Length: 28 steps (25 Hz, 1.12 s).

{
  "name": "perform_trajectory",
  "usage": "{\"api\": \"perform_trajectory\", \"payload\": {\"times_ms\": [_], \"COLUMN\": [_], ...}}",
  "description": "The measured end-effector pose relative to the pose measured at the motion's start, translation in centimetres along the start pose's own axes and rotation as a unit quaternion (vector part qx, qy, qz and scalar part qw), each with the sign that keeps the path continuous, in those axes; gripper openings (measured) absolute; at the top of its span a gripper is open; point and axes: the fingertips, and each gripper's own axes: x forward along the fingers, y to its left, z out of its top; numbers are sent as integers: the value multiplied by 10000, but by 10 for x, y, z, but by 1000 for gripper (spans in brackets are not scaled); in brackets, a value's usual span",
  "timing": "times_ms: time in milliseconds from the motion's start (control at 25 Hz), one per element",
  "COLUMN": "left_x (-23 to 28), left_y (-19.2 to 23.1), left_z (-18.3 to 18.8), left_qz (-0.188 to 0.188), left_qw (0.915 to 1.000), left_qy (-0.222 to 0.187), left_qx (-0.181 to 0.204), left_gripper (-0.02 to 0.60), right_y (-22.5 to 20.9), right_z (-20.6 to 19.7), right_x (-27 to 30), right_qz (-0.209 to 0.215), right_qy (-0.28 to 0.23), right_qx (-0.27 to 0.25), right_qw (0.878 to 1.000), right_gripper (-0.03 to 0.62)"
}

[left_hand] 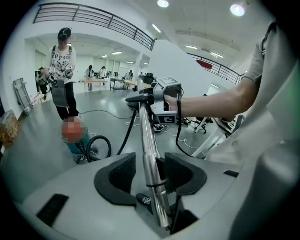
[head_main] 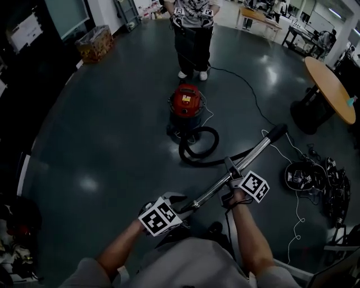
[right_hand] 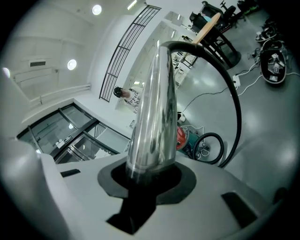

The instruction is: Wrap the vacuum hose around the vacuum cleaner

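My right gripper [right_hand: 152,174] is clamped on the chrome vacuum wand [head_main: 253,154]. My left gripper [left_hand: 150,171] stands apart around the same wand nearer me, with a gap on one side. The black hose [head_main: 198,151] loops on the floor [head_main: 112,140] beside the red vacuum cleaner [head_main: 185,104], well ahead of me.

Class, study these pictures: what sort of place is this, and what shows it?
Probably a big open-plan lab or workshop hall: workbenches along the far side, a railed upper gallery, and cables and gear lying on the bare floor.
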Motion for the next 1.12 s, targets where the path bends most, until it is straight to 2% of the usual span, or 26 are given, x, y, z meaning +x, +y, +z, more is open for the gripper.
{"api": "perform_trajectory", "payload": {"times_ms": [120,280,560,680,920,1120], "left_x": [-7,-6,33,65,123,150], "left_y": [-1,-18,-34,-40,-57,-67], "left_z": [-2,-4,19,45,104,129], "left_qz": [195,129,537,868,1246,1589], "left_qw": [9998,9998,9975,9953,9915,9857], "left_qy": [-88,163,438,426,261,261], "left_qx": [6,-72,-108,31,273,504], "left_gripper": [193,192,149,118,118,118], "right_y": [-6,-12,-33,-45,-76,-111], "right_z": [5,15,34,40,62,65], "right_x": [6,6,-8,-25,-56,-83], "right_qz": [-14,19,274,416,695,718], "right_qy": [76,204,920,1254,1751,2267], "right_qx": [-104,-360,-1244,-1666,-2377,-3092], "right_qw": [9999,9991,9876,9771,9529,9208], "right_gripper": [89,89,89,89,89,89]}}
